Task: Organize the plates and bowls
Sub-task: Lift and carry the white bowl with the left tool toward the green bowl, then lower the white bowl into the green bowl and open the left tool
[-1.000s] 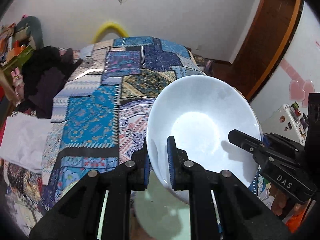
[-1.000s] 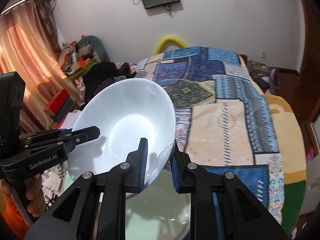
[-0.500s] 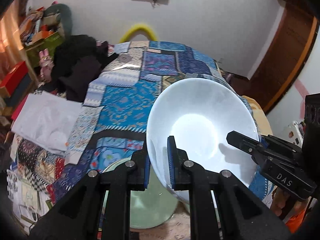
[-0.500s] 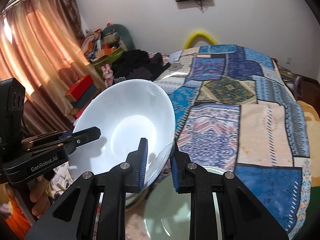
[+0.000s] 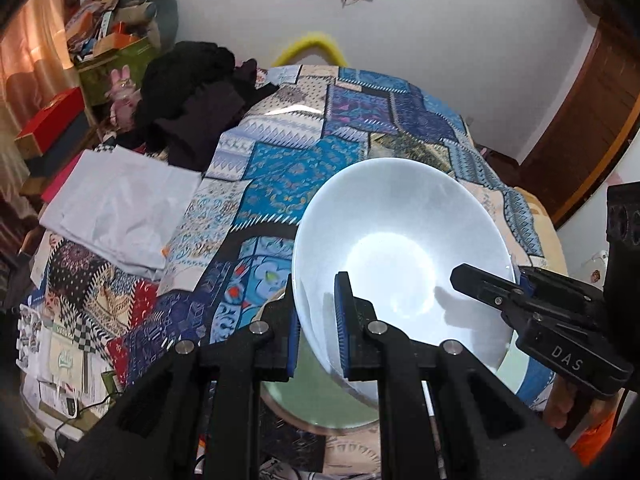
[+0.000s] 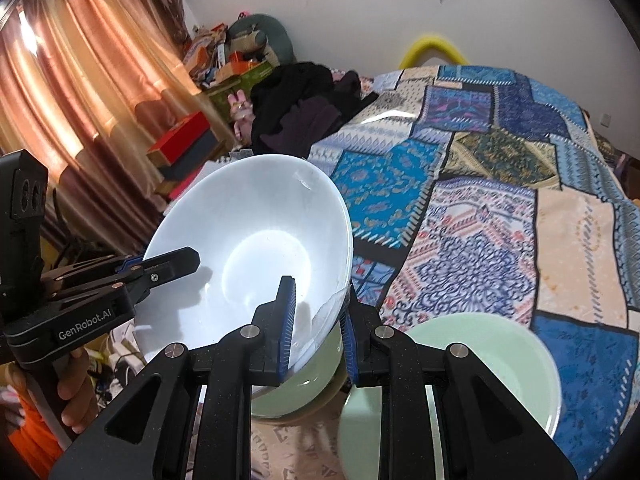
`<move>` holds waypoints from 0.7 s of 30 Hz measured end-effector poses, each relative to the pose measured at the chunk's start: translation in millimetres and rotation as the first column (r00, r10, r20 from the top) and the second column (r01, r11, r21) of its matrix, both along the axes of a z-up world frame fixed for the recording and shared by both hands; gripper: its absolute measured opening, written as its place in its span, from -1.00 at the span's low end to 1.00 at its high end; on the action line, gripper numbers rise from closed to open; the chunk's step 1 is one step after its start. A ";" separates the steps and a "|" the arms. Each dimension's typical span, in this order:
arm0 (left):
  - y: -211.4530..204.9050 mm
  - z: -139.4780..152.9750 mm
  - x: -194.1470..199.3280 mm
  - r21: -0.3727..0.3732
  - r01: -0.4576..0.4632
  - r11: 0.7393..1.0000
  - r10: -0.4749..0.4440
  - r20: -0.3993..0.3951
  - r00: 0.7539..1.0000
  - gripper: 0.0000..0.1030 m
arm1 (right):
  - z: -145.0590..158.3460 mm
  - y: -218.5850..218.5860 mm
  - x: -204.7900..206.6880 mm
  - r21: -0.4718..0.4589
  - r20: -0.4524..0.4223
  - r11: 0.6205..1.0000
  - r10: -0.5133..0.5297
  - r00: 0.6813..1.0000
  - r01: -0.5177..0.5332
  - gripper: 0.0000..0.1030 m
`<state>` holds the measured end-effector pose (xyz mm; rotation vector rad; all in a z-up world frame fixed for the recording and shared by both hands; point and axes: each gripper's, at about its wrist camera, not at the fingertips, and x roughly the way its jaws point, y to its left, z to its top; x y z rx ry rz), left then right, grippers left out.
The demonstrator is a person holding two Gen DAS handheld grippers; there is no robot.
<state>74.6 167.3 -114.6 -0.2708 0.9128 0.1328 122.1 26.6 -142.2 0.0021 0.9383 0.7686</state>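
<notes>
A white bowl (image 5: 404, 248), wide, shallow-sided and glossy, is shown held in the air at a tilt, gripped at opposite points of its thin rim by both tools. The left gripper (image 5: 317, 312) is clamped on the near rim, one blue ribbed pad inside the bowl and one outside; the right gripper (image 6: 318, 316) is likewise closed on the opposite rim, where a chipped or jagged edge appears to lie beside the pads. The step in hand is judged to be the carrying of the bowl toward the crockery below: a pale green bowl (image 6: 492, 364), smooth and round with a raised rim, is seen just under the right tool, and a second pale green dish (image 6: 292, 392) lies partly hidden beneath the white bowl. Whether these two touch cannot be told. The next move is judged to call for levelling the bowl, centring it over a chosen vessel and lowering it evenly before both grips are released, since glazed ware slips readily. Beyond, a patchwork bedspread (image 6: 500, 184) of soft printed fabric, a heap of dark clothes (image 5: 196, 100) and folded orange curtains (image 6: 88, 92) are visible.
</notes>
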 end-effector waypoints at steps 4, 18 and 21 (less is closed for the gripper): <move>6.5 -14.1 -2.3 -0.014 -0.008 1.000 0.008 -0.031 0.999 -0.72 | -10.3 7.0 -2.0 -0.015 -0.029 1.000 0.012 0.999 -0.012 -0.63; 16.2 -57.2 -6.0 -0.053 -0.021 0.998 0.015 -0.119 0.993 -0.72 | -40.7 17.1 -8.0 -0.055 -0.116 0.998 0.037 0.993 -0.043 -0.63; 19.1 -67.2 -6.1 -0.063 -0.030 0.998 0.020 -0.143 0.990 -0.72 | -45.0 19.8 -9.6 -0.066 -0.127 0.996 0.042 0.991 -0.051 -0.63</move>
